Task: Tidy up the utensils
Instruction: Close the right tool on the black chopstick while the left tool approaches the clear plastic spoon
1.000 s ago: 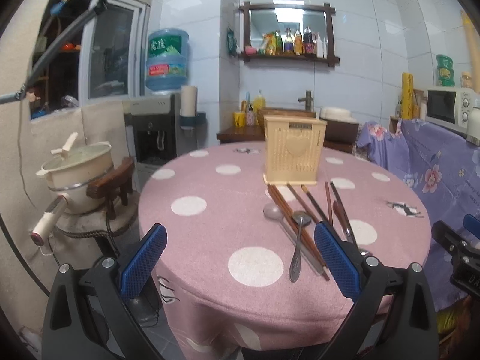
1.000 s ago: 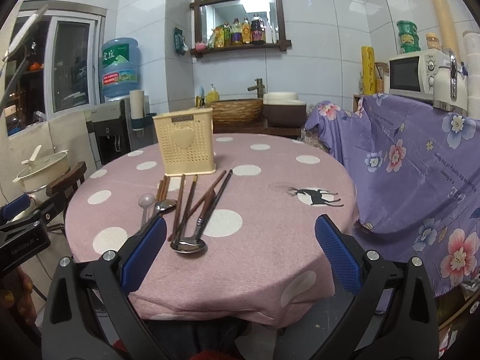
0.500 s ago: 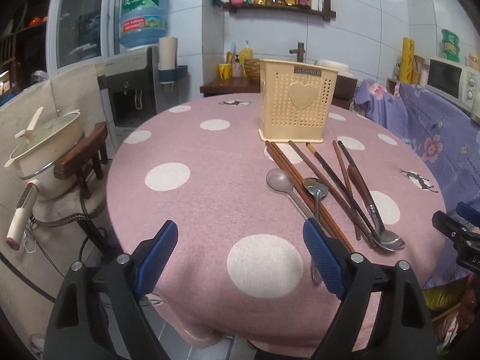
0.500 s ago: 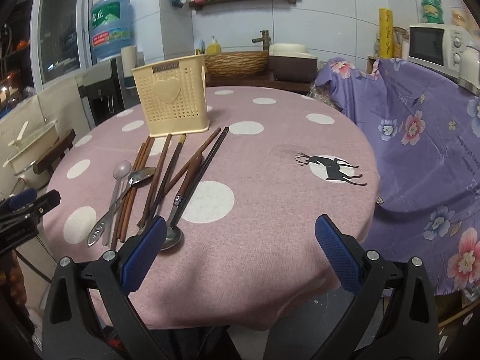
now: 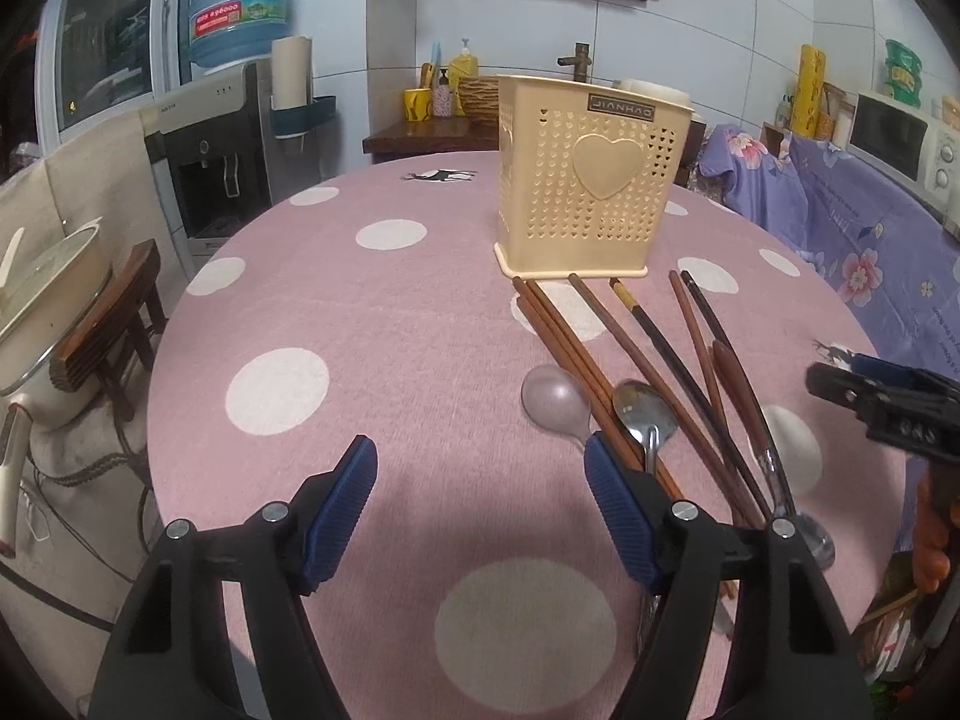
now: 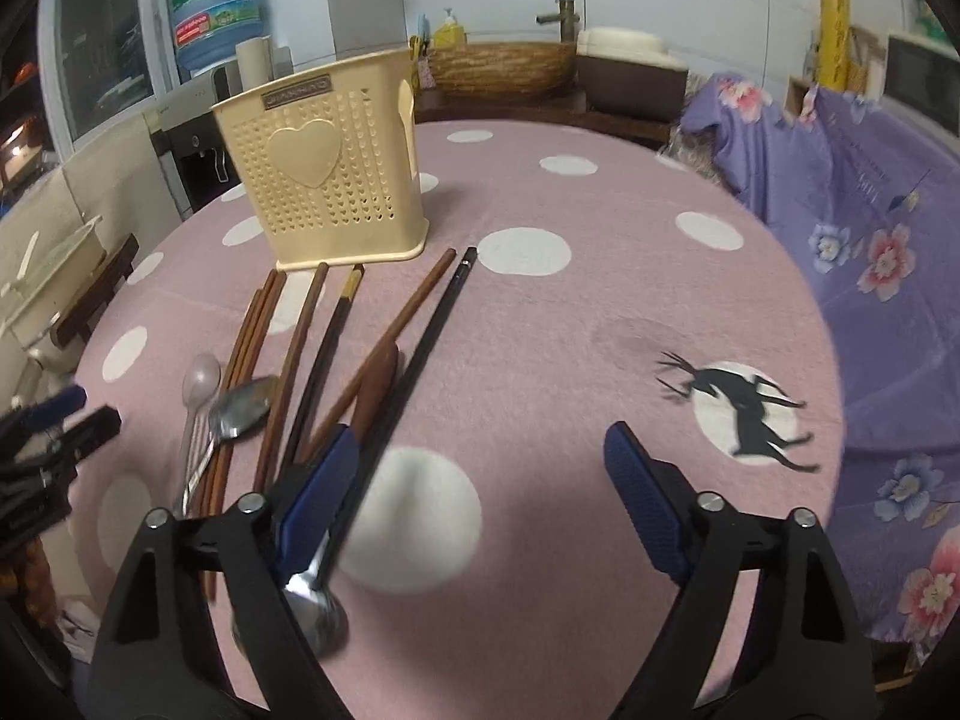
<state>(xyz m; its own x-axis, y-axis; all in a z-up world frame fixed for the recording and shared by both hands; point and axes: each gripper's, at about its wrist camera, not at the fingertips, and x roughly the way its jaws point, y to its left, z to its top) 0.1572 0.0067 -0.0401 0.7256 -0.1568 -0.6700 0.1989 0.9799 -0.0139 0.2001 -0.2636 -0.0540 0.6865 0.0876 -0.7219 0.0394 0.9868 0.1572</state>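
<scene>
My left tool (image 5: 480,510) is closing over bare pink surface (image 5: 360,312), nothing between. The utensils lie fanned at centre-right before the cream holder (image 5: 591,192). My right tool (image 6: 480,480), closing and empty, should take one chopstick (image 6: 420,348) cleanly, I think.

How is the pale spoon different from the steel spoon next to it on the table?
The pale spoon looks translucent and matte; the steel spoon is shiny metal. The pale spoon lies left of the brown chopsticks; the steel spoon lies right of them. Both lie flat, bowls toward the basket.
</scene>
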